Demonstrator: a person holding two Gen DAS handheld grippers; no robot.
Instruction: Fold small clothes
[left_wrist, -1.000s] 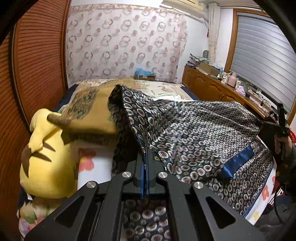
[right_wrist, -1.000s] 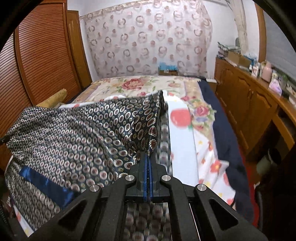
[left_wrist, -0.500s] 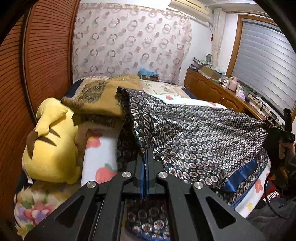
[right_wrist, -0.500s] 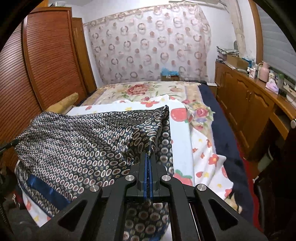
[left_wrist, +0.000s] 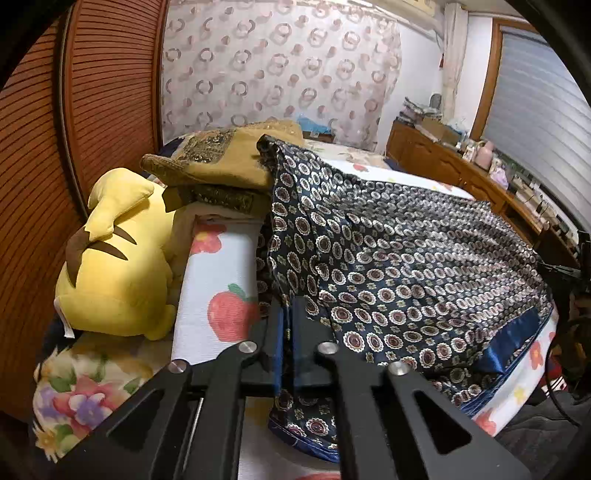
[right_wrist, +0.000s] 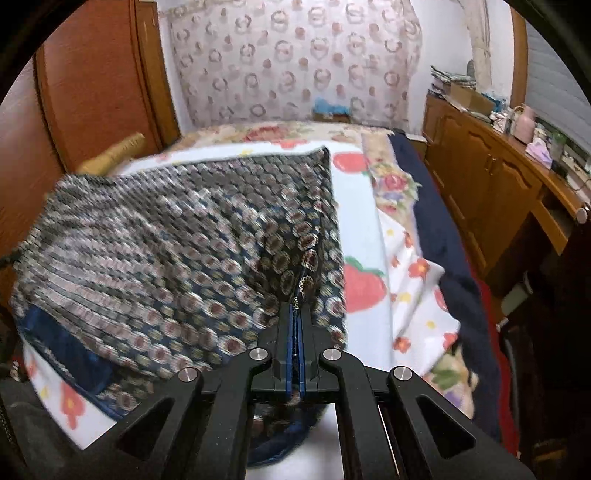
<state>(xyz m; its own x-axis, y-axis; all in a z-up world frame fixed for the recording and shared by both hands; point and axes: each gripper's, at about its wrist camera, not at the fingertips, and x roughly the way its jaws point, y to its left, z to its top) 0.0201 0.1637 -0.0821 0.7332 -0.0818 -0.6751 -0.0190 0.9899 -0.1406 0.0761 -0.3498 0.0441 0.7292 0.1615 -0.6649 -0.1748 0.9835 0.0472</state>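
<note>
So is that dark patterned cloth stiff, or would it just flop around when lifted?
Probably floppy: the patterned cloth sags and drapes in soft folds between the left gripper and right gripper. Its blue satin-like band shines, so it may be slippery. It looks thin, likely light.

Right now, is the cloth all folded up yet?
Not yet. One fold looks under way: the left gripper and right gripper each pinch an edge of the patterned cloth, holding it over the bed. Still left: laying it flat and folding it smaller.

Glossy satin cloth garment (left_wrist: 406, 258); matt plastic gripper (left_wrist: 287, 325); wood wardrobe (left_wrist: 37, 166).
</note>
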